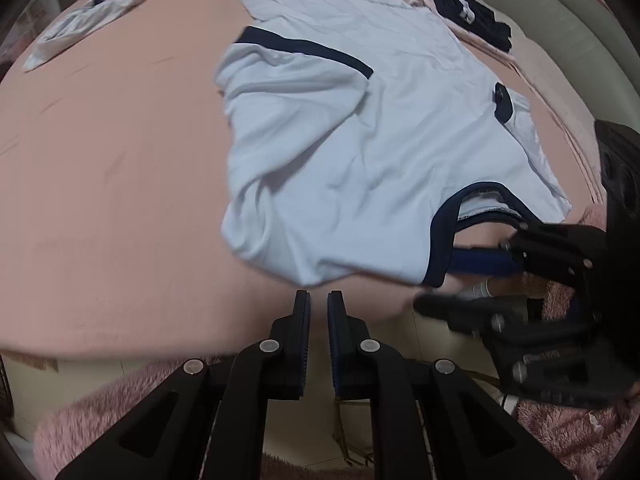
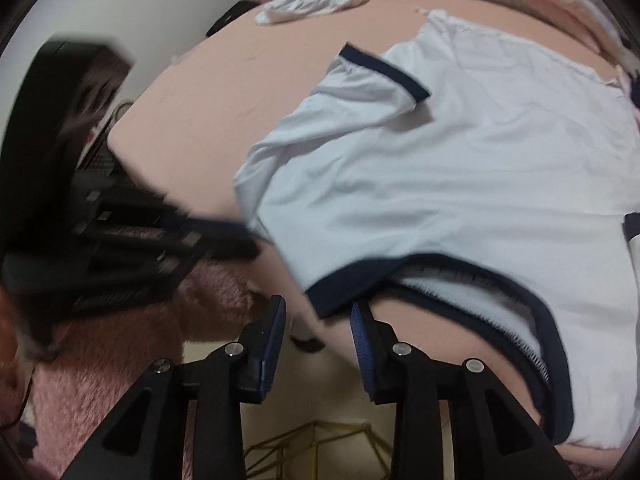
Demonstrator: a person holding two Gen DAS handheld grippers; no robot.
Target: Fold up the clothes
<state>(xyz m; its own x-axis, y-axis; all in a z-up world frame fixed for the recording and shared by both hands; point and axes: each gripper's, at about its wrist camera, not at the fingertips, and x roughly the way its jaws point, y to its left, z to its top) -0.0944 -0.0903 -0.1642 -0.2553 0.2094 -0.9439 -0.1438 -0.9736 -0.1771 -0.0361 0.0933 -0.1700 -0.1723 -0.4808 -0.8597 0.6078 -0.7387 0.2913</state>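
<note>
A white T-shirt [image 1: 360,152] with navy collar and sleeve trim lies on the pink bed sheet [image 1: 120,200], collar toward me; one sleeve is folded over the body. It also shows in the right wrist view [image 2: 460,184]. My left gripper [image 1: 319,300] hovers just short of the shirt's near shoulder edge, jaws nearly closed with a narrow gap, holding nothing. My right gripper [image 2: 318,314] is open at the navy collar [image 2: 348,284], its fingers on either side of the collar corner without clamping it. The right gripper shows in the left wrist view [image 1: 460,280].
A crumpled white garment [image 1: 80,24] lies at the far left of the bed. Dark folded clothes [image 1: 476,16] lie at the far right. A fluffy pink blanket [image 1: 100,412] hangs at the near bed edge. The left gripper appears blurred in the right wrist view [image 2: 224,236].
</note>
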